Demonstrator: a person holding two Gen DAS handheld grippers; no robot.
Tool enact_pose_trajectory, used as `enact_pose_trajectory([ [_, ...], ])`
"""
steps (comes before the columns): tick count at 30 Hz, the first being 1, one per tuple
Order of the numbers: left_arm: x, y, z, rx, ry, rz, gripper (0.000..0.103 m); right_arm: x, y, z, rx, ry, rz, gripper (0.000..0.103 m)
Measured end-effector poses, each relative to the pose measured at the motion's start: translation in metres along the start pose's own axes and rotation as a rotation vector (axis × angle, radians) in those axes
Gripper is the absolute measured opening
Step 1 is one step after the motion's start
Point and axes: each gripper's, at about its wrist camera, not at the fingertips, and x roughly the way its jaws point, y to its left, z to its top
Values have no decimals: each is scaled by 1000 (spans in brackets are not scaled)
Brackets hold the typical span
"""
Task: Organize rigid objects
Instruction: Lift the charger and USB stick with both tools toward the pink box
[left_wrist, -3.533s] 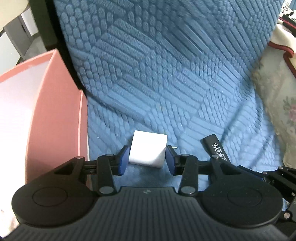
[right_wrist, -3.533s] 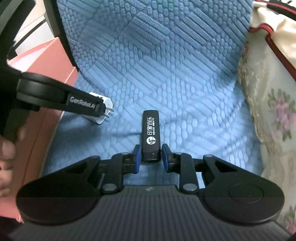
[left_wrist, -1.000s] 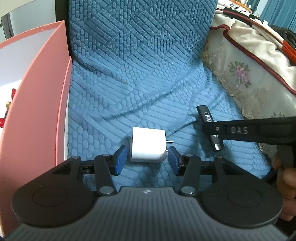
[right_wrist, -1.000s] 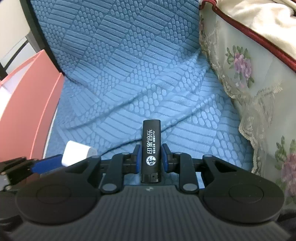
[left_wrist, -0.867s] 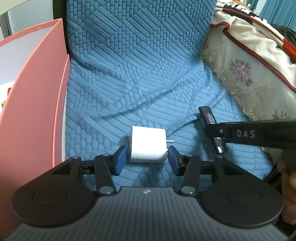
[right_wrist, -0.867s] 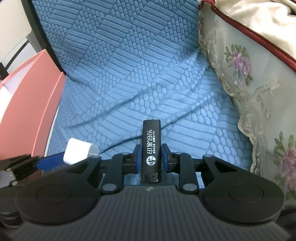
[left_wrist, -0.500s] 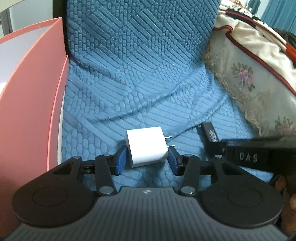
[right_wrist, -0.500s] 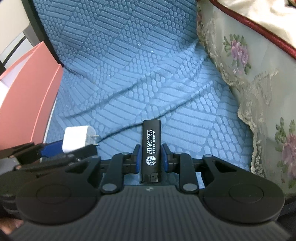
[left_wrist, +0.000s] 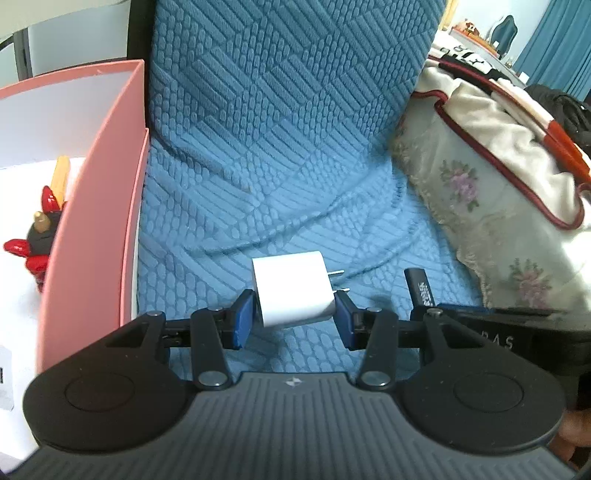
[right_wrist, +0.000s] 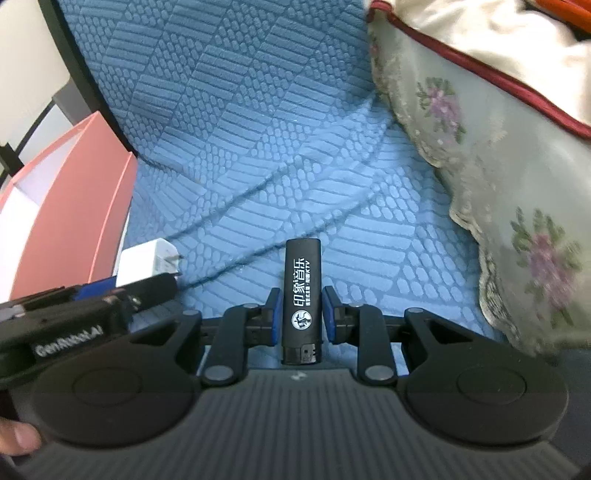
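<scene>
Grippers hold 2 things over the blue cushion (left_wrist: 280, 155): left gripper (left_wrist: 295, 318) squeezes the white plug (left_wrist: 293, 291), right gripper (right_wrist: 300, 315) squeezes the black lighter (right_wrist: 302, 295), beside the pink box (left_wrist: 99, 206).

A blue cover (left_wrist: 280, 122) is showing a raised pattern of scale-like cells and ribbed squares. The charger plug (left_wrist: 293, 291) is looking plain white, the lighter (right_wrist: 302, 295) glossy black with white lettering. The box (left_wrist: 92, 236) is showing pink outside and white inside, with a red and black figurine (left_wrist: 38, 236) in it. The cream cloth (right_wrist: 517, 184) is carrying pink flowers and dark red piping.
</scene>
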Motion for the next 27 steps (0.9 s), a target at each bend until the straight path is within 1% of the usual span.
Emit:
enact_pose_trajectory([
  [6,-14,0,-5,-15,12,-5,51,-14,7,-10,1,-3,29,26],
  [12,-33,7,-7,-47,7,-18,51,-26,20,-10,-30,-18,50,27],
  [15,-46,7,-4,-63,-7,-19,51,-37,27,-6,-43,-35,66,27],
  [20,-69,9,6,-62,-39,-12,51,-56,39,5,-70,-77,91,27],
  [23,-83,17,15,-95,-56,-35,51,-67,50,12,-96,-102,94,27],
  [27,-104,23,28,-88,-96,-11,51,-85,65,23,-121,-136,116,27],
])
